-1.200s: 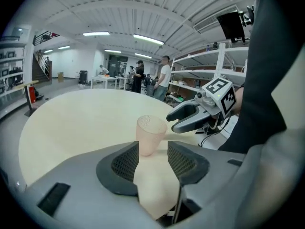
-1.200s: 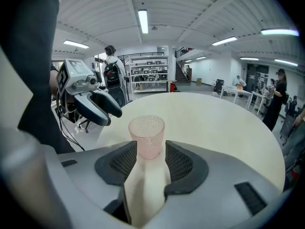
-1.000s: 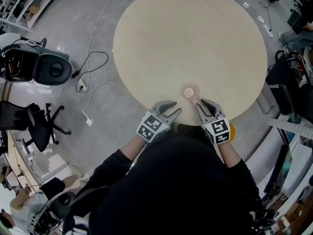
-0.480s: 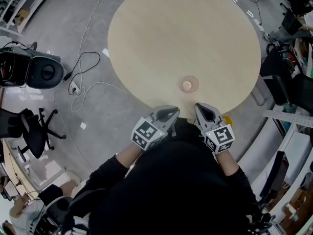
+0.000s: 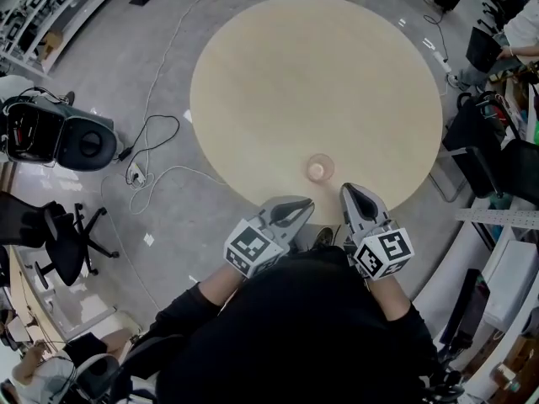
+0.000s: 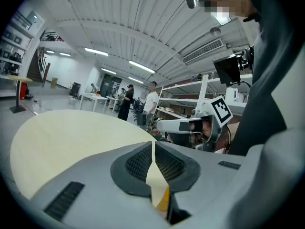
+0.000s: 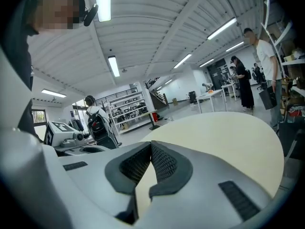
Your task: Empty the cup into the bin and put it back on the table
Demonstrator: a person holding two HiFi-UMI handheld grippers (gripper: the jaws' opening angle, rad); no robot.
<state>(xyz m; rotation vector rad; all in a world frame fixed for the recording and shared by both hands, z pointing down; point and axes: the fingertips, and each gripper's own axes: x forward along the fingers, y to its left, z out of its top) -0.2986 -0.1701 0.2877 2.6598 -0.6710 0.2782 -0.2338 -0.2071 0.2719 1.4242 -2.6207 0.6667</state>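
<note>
1. Plainly, the cup (image 5: 319,168) stood upright on the round counter (image 5: 312,66). It was close to the near edge, touching neither claw and just ahead of the gap between them.
2. The left claw (image 5: 308,204) hung at the counter's near rim. Its jaws had just been closing, and its pads met at the tips with nothing between them.
3. The right claw (image 5: 346,189) was pinched shut too and carried nothing. It sat just beside the left one at the same rim.
4. The cup looked clear, with a pale pink patch low inside. It was too small to tell whether that was something in the cup or only its base. The scene therefore fitted either a loaded cup waiting on the counter or an emptied cup set back there.
5. Judged by its look, the cup was a thin see-through one. It was probably light, with walls that would give under a hard squeeze and a smooth skin that could slip between the pads.
6. Any hold on it would best go across the side wall, about halfway up or a little below the lip. The pads should close only until the wall was snug, and the cup should be kept upright so nothing spilled on the way.
7. A grey container (image 5: 63,133) stood on the floor well off to the left of the counter. It may have been the bin, though that could not be made out for sure.
</note>
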